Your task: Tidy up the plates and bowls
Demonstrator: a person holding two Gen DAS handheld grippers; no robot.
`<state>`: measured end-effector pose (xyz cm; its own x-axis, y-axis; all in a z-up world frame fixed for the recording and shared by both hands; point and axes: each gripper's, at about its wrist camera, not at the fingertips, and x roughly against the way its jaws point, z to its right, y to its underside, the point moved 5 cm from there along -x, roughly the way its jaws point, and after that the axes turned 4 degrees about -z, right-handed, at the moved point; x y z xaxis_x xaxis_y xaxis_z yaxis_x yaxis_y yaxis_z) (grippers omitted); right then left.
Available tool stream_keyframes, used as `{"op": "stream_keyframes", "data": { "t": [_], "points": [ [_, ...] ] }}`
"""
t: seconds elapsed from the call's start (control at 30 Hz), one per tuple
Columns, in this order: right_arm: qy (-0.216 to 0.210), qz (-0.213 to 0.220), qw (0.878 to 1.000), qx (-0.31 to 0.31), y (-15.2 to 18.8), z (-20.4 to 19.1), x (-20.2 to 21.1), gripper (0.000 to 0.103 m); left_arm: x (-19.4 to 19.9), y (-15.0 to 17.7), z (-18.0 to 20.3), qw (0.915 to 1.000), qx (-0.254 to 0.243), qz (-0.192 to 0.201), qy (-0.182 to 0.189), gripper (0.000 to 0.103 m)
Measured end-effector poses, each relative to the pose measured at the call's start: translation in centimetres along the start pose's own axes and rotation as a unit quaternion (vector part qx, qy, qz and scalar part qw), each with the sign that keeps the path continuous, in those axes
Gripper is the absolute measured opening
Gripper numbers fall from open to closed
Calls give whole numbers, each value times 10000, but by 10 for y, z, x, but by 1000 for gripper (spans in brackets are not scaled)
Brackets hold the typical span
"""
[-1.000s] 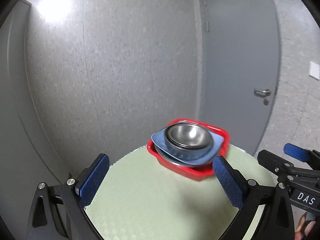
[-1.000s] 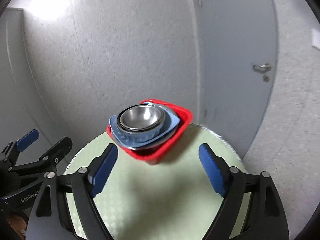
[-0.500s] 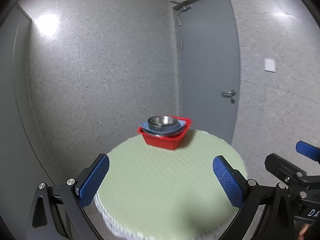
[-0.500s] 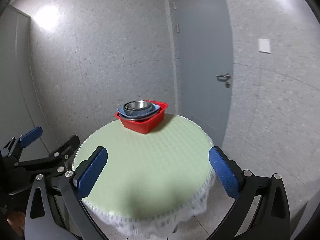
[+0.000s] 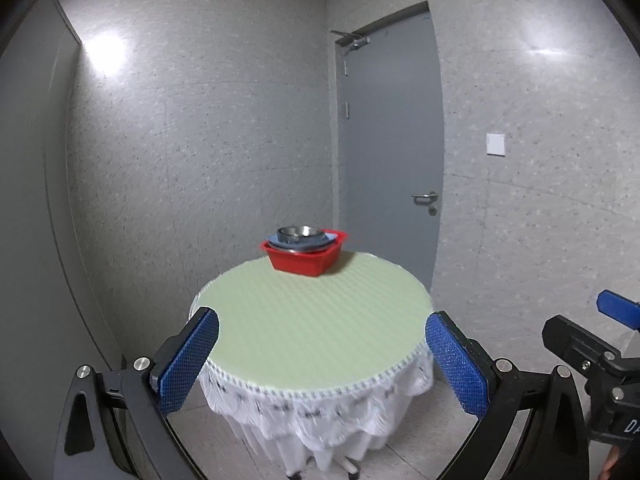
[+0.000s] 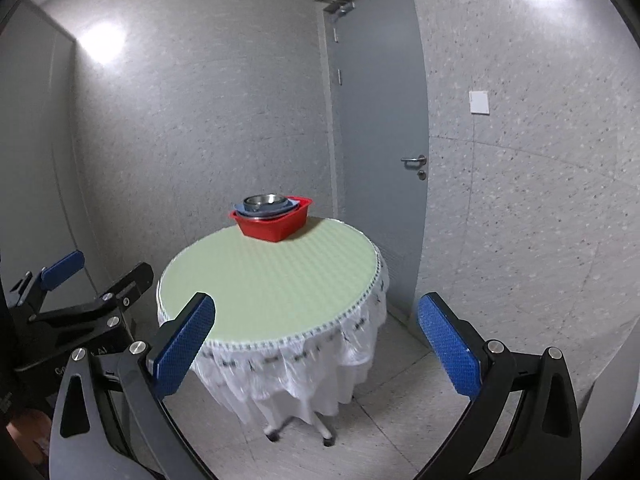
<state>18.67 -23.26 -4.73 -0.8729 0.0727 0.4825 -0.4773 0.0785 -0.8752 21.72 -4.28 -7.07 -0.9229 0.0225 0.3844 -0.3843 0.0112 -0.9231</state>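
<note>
With its blue pads spread wide and nothing between them, the left gripper (image 5: 322, 360) fills the bottom of the left wrist view, well short of the dishes. The right gripper (image 6: 316, 346) stands equally wide apart and empty at the bottom of its own view; in the left wrist view part of it shows at the lower right edge, and in the right wrist view the left gripper's black frame sits at the lower left. Beyond both pairs of pads stands a round table (image 5: 312, 320) with a pale green top and a white frilled cloth (image 6: 296, 372) hanging round its edge, on a wheeled base. At the far rim of the table, around the middle of each frame, rests a red square bowl (image 5: 304, 260) (image 6: 274, 226). Nested in it is a blue plate (image 5: 332, 237), its rim showing just above the red edge, and a steel bowl (image 5: 300, 233) (image 6: 266, 201) sits on top of the stack. Behind the table are speckled grey walls, a grey door (image 6: 380, 120) with a lever handle to the right of centre, and a white wall switch (image 6: 479, 102) further right.
</note>
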Motion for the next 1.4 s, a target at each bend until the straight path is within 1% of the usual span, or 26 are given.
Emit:
{"op": "stream_keyframes", "data": {
  "t": [0.07,0.17,0.3,0.4,0.6,0.87,1.13,1.4],
  "points": [
    [3,4,10000,53,16,5,12,103,16,19,8,10000,40,-10,-3,102],
    [-91,-118,9999,38,42,12,25,103,45,46,20,9999,-101,-74,-59,102],
    [-208,-172,9996,-25,73,17,44,103,78,69,28,9999,-92,-41,-52,102],
    [-209,-164,9996,-35,87,18,55,103,101,87,35,9998,-152,-51,-96,102],
    [-197,-125,9997,-54,105,22,75,103,120,94,41,9999,-145,-47,-70,102],
    [-187,42,9998,66,109,23,91,103,142,98,44,9998,-102,96,-124,102],
    [-199,132,9996,121,111,23,98,103,150,101,44,9998,-83,118,-160,102],
    [-172,154,9997,91,112,29,98,103,148,99,48,9998,-87,121,-159,102]
  ]
}}
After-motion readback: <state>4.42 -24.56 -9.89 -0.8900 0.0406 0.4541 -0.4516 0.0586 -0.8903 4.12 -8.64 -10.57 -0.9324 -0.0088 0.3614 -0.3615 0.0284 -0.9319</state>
